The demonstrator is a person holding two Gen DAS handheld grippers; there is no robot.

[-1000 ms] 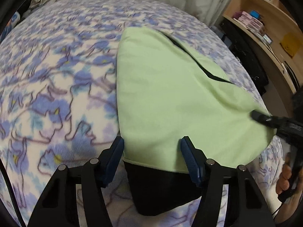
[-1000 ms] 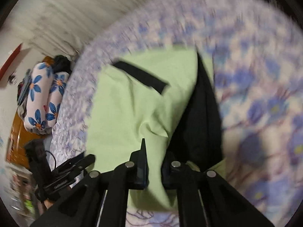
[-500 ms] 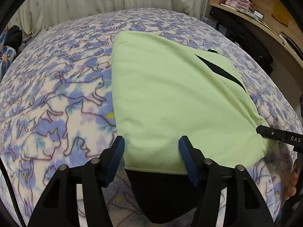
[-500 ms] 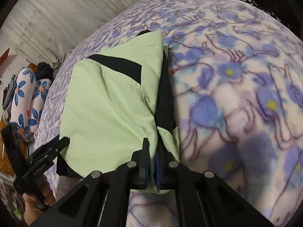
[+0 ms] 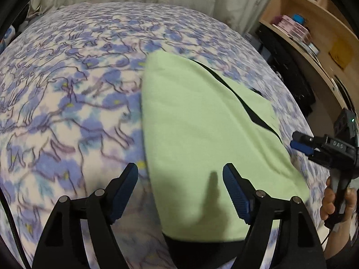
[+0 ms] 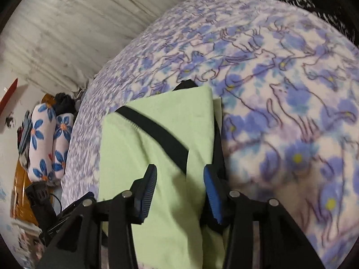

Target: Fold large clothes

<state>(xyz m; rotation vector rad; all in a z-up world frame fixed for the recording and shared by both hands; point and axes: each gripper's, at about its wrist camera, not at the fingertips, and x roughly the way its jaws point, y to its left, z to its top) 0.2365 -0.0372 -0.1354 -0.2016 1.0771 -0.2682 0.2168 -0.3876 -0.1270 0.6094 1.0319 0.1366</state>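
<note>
Garment: a pale green soft-fabric piece with black trim bands [image 5: 202,134] lies folded into a narrow stack on the bed's fleece cover printed with blue-violet cats and flowers [image 5: 67,112], well in from the far edge.

Left gripper [image 5: 179,192] hovers at the near end of the stack, jaws spread wide, one blue pad over the bedcover and the other over the green cloth; nothing pinched. Right gripper [image 6: 179,190] sits over the opposite near corner, jaws spread too, a black strip [image 6: 157,132] running diagonally just ahead of them.

Judgement on the step: both sets of jaws look free for smoothing or for a fresh pinch before another fold. Best done by taking the two near corners at matching depth, catching every layer, then lifting evenly so the black lower layer does not slide out.

Hard to read:
- Layer count under the green top, hidden.
- Black cloth at the near edge [image 5: 202,253], partly cut off by the left gripper's frame.
- Motion blur on the bedcover in both views.
- Shelf contents at far right [image 5: 296,27], too small to name.
</note>
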